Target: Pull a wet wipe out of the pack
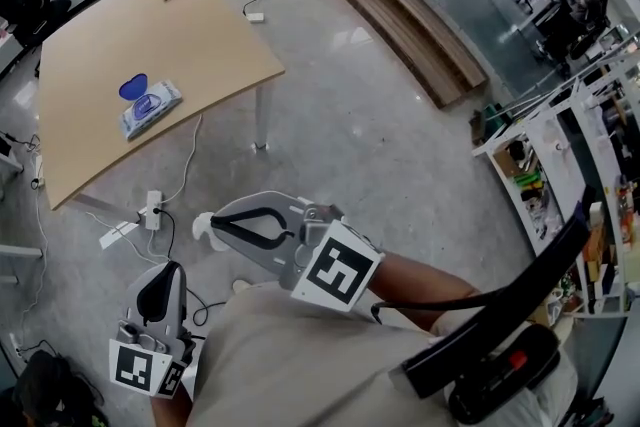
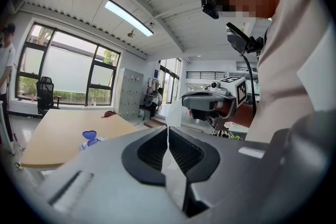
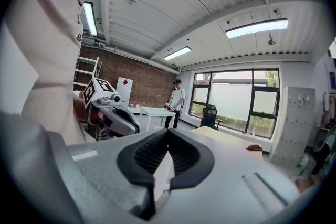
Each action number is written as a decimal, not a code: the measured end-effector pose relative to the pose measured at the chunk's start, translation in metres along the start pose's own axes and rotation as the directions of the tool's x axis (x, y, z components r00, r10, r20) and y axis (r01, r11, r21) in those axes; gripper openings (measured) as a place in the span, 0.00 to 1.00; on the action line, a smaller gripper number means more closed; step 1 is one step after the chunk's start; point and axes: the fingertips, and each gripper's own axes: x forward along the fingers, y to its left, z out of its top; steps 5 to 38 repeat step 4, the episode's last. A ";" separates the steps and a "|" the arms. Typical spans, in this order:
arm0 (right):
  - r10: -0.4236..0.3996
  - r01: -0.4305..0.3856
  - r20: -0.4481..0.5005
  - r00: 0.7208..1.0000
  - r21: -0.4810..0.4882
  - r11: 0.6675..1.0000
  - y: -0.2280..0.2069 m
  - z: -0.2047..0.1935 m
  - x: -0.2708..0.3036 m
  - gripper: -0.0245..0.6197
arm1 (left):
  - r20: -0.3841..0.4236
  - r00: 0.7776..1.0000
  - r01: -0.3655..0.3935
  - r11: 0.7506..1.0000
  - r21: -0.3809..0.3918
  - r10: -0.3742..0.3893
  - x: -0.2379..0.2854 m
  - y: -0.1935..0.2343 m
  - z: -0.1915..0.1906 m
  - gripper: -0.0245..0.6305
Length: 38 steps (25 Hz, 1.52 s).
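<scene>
You are holding the left gripper point(image 1: 167, 268) and right gripper point(image 1: 213, 223) clenched, well apart from the open wipe pack point(image 1: 150, 108).

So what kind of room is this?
Probably a big office or lab workspace: a wooden table, an office chair by tall windows, grey lockers, and shelves crowded with equipment.

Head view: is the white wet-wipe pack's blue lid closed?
No, the blue lid is flipped open, lying clear of the white wet-wipe pack.
</scene>
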 end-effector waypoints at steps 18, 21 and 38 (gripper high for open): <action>-0.011 0.011 -0.023 1.000 -0.015 1.000 0.003 -0.003 0.025 0.04 | 0.004 1.000 0.022 1.000 -0.001 -0.022 -0.006 0.026 -0.009 0.05; -0.011 0.011 -0.023 1.000 -0.015 1.000 0.003 -0.003 0.025 0.04 | 0.004 1.000 0.022 1.000 -0.001 -0.022 -0.006 0.026 -0.009 0.05; -0.011 0.011 -0.023 1.000 -0.015 1.000 0.003 -0.003 0.025 0.04 | 0.004 1.000 0.022 1.000 -0.001 -0.022 -0.006 0.026 -0.009 0.05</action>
